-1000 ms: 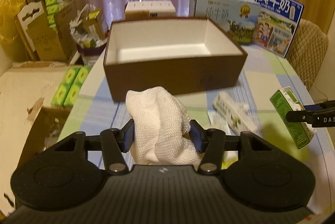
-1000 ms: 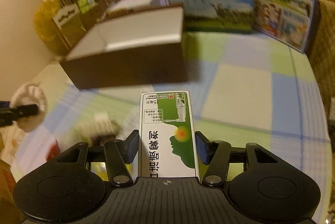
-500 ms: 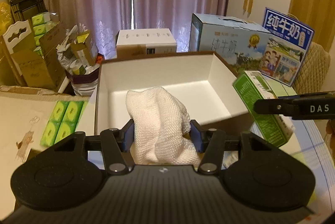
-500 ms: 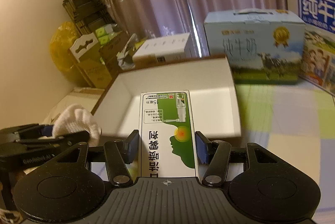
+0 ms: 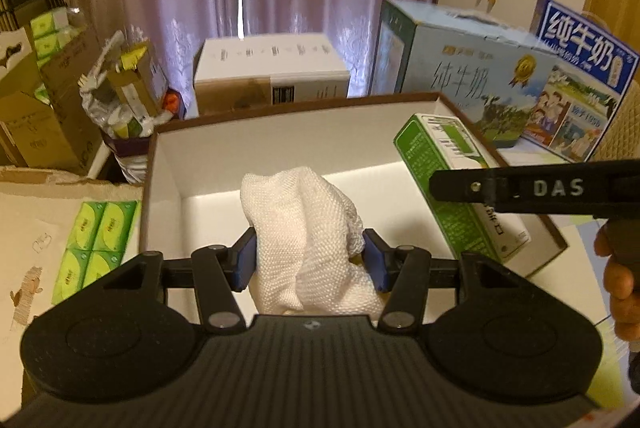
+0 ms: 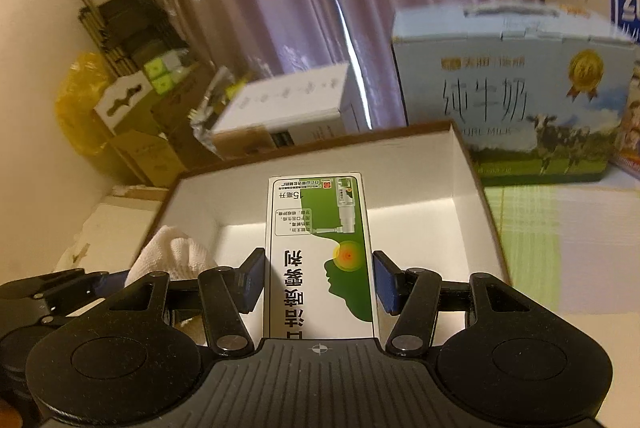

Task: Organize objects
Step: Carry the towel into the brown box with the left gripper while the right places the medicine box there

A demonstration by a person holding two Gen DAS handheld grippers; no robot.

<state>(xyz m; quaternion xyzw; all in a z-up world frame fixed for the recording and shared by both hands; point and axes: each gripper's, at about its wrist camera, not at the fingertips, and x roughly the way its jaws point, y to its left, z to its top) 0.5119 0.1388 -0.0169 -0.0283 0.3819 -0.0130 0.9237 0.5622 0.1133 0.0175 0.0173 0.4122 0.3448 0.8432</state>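
Note:
A brown box with a white inside (image 5: 172, 168) (image 6: 464, 164) lies open below both grippers. My left gripper (image 5: 308, 262) is shut on a bunched white knitted cloth (image 5: 304, 228), held over the box's near left part. My right gripper (image 6: 318, 280) is shut on a green and white carton (image 6: 320, 252) with printed text, held over the box's middle. In the left wrist view that carton (image 5: 452, 168) hangs at the right over the box's right wall, with the right gripper's finger (image 5: 520, 190) across it. In the right wrist view the cloth (image 6: 172, 256) shows at the lower left.
Two milk cartons (image 5: 460, 76) (image 5: 584, 80) stand behind the box on the checked tablecloth (image 6: 560, 228). A white box (image 5: 272, 68) sits behind it. Cardboard boxes, bags and green packs (image 5: 96, 232) crowd the left. A hand (image 5: 620, 276) shows at the right edge.
Both grippers have moved forward from the table in front of the box to above its open inside, each still holding its object. The loose items on the table have dropped out of view.

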